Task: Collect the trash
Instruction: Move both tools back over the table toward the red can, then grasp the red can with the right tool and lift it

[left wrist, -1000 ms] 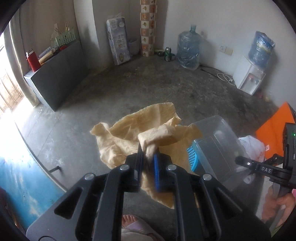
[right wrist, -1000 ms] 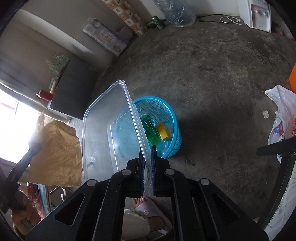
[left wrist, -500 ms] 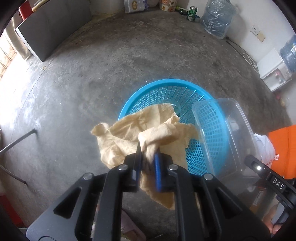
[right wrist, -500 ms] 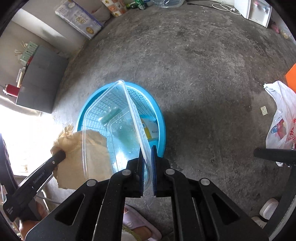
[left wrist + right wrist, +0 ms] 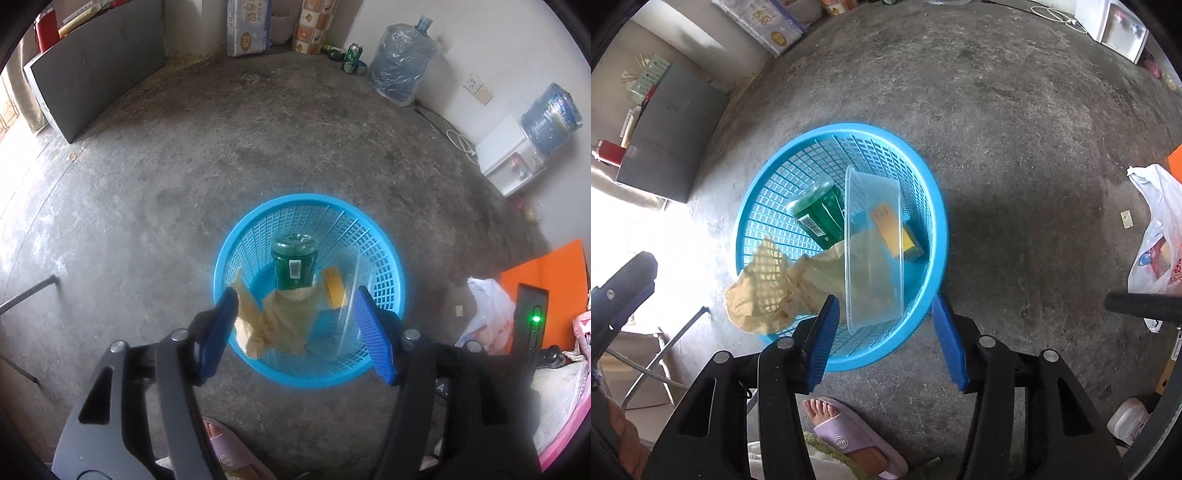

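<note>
Both grippers hang over the blue basket [image 5: 798, 173] on the grey floor [image 5: 1015, 147]. The left gripper [image 5: 295, 325] and right gripper [image 5: 882, 332] have just been opening, and nothing is pinched between the jaws. The tan paper [image 5: 764, 291] flops over the rim at 8 o'clock. The clear tub [image 5: 871, 258] leans inside by the green bottle [image 5: 820, 214]. Bare floor lies past the rim from 12 to 3 o'clock.

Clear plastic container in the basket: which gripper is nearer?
Right. The right gripper hangs open just above the clear plastic container; the left gripper hangs open over the crumpled brown paper beside it.
</note>
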Demonstrator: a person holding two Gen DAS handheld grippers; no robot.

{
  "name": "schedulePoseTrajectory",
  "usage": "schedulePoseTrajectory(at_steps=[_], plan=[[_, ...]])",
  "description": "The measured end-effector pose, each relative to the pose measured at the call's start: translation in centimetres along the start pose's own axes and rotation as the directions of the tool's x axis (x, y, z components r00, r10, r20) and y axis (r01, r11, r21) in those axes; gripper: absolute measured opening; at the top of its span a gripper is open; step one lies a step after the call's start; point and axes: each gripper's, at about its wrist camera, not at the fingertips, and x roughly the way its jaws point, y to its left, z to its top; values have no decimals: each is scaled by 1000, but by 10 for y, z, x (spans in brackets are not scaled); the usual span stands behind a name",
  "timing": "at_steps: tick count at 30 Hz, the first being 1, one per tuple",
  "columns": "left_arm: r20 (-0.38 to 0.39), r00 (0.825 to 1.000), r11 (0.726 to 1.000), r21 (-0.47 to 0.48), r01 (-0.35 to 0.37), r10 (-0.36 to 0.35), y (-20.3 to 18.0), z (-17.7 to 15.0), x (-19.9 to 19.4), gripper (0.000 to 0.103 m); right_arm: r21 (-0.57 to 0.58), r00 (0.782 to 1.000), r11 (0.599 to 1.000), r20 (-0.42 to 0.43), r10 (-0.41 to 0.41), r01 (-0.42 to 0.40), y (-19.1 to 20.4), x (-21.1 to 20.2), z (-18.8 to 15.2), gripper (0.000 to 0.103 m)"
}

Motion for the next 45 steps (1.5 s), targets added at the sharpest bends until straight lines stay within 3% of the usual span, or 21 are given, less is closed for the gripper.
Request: schedulePoseTrajectory(at_steps=[6,9,12,17,22,26,31,34,37,39,41,45], plan=[[115,989,996,39,84,-88,-19,-10,-84,66,-3,998,999,21,52,-52,-17,-39,-20,51],[244,966,996,24,87,-90,-17,-28,-142,72,-23,996,996,34,88,-87,-18,-61,-31,51],[320,943,995,4,96,-92,-8,-55,-194,75,-40,991,992,56,125,-123,-15,-83,-41,56],[376,927,999,-39,23,-7,23,-114,-262,81,-137,978,975,92,187,-174,11,-119,-56,61],[405,904,982,-178,-68,136,70,-178,-318,83,-292,965,934,101,242,-204,58,-154,-78,69],[425,869,935,-337,-107,253,109,-232,-354,84,-436,954,873,92,286,-220,110,-180,-102,76],[441,813,864,-484,-140,379,147,-290,-392,85,-599,934,759,50,353,-255,185,-205,-138,88],[438,766,823,-531,-202,471,166,-317,-410,86,-685,924,665,-29,381,-296,229,-209,-165,88],[419,735,786,-568,-246,533,185,-338,-424,86,-726,898,566,-163,409,-390,269,-211,-194,88],[408,727,770,-585,-256,552,194,-346,-426,86,-697,858,524,-277,433,-490,289,-210,-209,88],[400,726,761,-594,-260,560,204,-356,-428,86,-678,833,499,-342,435,-539,306,-209,-222,88],[416,733,764,-608,-215,538,225,-363,-435,86,-677,823,479,-381,422,-559,334,-208,-236,88]])
